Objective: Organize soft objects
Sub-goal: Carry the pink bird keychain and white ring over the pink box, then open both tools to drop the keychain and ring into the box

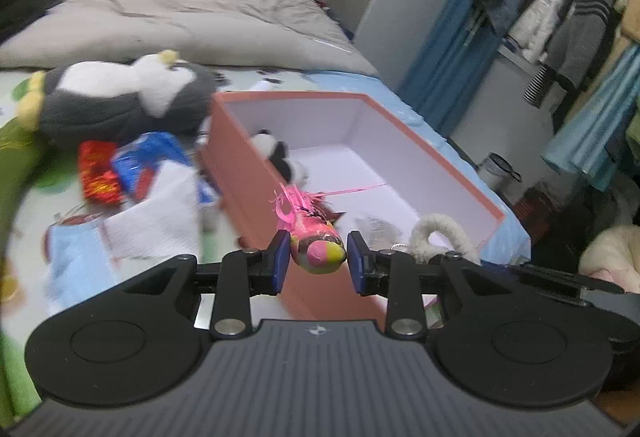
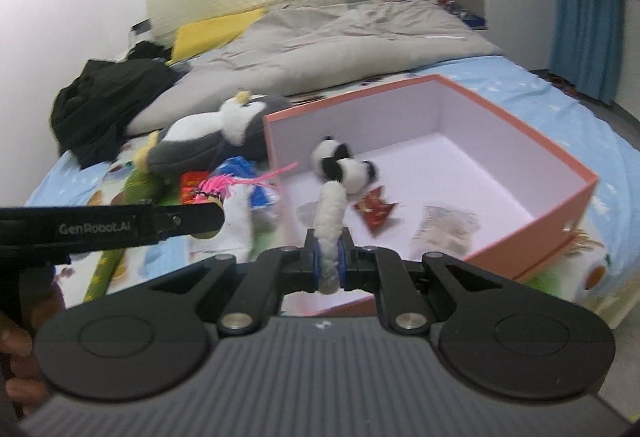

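An open pink box (image 2: 552, 193) with a white inside sits on the bed (image 2: 520, 77); inside it lie a small panda toy (image 2: 344, 165) near the far left wall, a red packet (image 2: 376, 211) on the floor of the box just beside the panda, and a grey, blurred item (image 2: 444, 227) further right, too unclear to name. Outside the box, to its left, a large grey and white plush penguin (image 1: 120, 93) lies on its side; near it are a red wrapper (image 1: 98, 177), a blue and white packet (image 1: 148, 157) and a white cloth (image 1: 156, 213).

The left gripper (image 1: 318, 261) has its jaws partly spread, with a pink and yellow toy bird (image 1: 318, 247) between the blue pads (image 1: 280, 261), each pad touching a side of it; the bird hangs over the near left edge of the box, its pink tassel trailing over the rim.

The right gripper (image 2: 329, 261) has its jaws pressed nearly together, pinching a fluffy white loop (image 2: 330, 221) that stands up between them, over the near edge of the box.
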A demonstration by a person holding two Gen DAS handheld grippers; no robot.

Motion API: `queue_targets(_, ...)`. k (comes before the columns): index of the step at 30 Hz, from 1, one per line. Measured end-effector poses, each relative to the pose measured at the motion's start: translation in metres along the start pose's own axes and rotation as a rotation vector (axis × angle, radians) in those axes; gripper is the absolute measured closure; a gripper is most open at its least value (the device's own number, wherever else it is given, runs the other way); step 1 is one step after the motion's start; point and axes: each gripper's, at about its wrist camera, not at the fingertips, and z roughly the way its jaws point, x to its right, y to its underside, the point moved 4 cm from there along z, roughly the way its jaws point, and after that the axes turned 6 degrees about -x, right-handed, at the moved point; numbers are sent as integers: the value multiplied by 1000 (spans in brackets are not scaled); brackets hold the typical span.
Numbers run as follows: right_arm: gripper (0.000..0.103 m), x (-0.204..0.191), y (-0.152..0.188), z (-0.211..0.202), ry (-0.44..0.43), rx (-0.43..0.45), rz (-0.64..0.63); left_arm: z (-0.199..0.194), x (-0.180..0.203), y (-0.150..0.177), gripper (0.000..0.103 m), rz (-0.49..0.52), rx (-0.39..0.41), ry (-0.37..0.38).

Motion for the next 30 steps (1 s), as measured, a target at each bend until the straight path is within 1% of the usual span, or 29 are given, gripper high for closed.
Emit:
queue_targets(4, 91, 24, -7, 2, 26, 9, 37, 22, 24, -16, 67, 46, -13, 46)
queue_targets(8, 91, 47, -19, 13, 51, 10, 60, 52, 40, -37, 67, 55, -47, 83)
queue_targets(10, 91, 58, -24, 21, 57, 0, 73, 66, 44, -46, 67, 65, -56, 74)
queue_targets(12, 91, 66, -28, 31, 58, -4, 76, 82, 47, -54, 67, 91, -75, 49)
queue_targets(17, 91, 83, -32, 56, 65, -42, 84, 118, 40, -70, 67, 74, -120, 27)
queue_targets(26, 89, 104, -37, 96, 62, -107, 119, 166, 27, -73, 67, 63, -195, 6)
queue_targets(27, 89, 105, -38, 98, 62, -106, 122, 168, 27, -73, 66, 68, -192, 4)
queue_targets(28, 87, 105, -38, 99, 66, -108, 123, 169, 27, -74, 58, 72, -191, 1)
queue_targets(30, 84, 105, -38, 101, 73, -120, 124, 169, 26, -74, 50, 73, -191, 6)
